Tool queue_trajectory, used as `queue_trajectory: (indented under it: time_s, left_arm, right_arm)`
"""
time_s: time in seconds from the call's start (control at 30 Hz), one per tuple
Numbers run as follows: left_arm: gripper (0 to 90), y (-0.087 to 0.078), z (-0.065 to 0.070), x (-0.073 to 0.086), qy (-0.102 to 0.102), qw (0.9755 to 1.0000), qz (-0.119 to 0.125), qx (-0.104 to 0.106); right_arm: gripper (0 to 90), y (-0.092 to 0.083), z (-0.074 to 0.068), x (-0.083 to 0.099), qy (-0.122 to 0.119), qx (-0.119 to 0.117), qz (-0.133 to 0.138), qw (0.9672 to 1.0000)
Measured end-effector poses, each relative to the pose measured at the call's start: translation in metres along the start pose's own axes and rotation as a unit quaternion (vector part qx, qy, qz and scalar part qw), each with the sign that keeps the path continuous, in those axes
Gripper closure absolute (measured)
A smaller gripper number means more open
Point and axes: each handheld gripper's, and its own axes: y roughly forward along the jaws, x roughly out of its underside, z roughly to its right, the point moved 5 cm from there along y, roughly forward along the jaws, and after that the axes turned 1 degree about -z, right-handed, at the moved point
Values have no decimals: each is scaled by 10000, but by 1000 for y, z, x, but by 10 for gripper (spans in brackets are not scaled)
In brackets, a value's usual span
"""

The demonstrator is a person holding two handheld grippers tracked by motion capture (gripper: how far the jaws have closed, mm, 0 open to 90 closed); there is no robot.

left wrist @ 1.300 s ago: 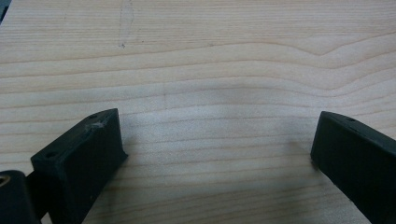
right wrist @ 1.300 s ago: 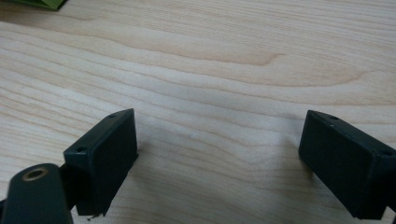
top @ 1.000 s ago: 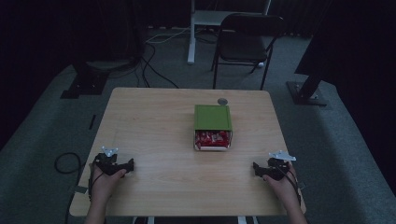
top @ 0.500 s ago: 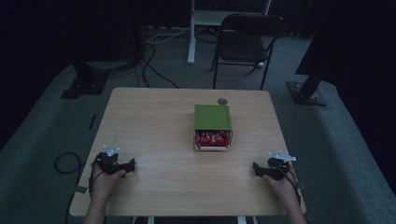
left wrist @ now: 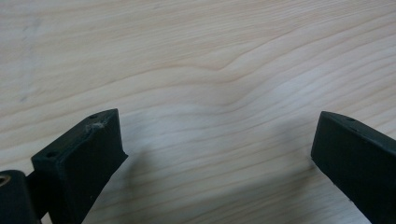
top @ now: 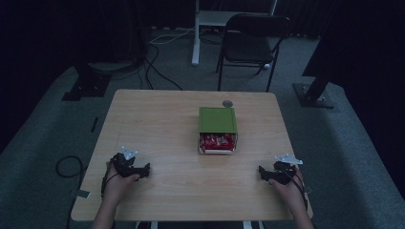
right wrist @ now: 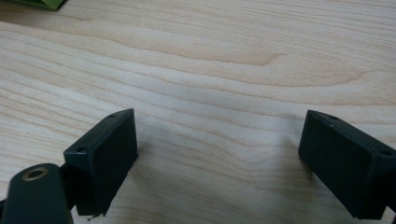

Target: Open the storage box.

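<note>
Light wooden table [top: 157,119]: green box [top: 218,119] of red packets near centre, small round grey object [top: 227,103] by far edge

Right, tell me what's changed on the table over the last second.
Nothing visibly changed. The left gripper and right gripper rest at the near edge of the table, jaws open and holding nothing, and the green box with red packets sits where it was.
</note>
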Motion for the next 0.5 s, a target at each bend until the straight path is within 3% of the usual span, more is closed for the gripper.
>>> queue_trajectory:
  time_s: [0.3,0.5]
  left_arm:
    - [32,3,26,-15,371,9992,62,118]
    - [32,3,44,-25,699,9973,132,194]
  right_arm:
    - [111,0,0,0,-1,0,0,10000]
    - [111,0,0,0,3,-1,2,10000]
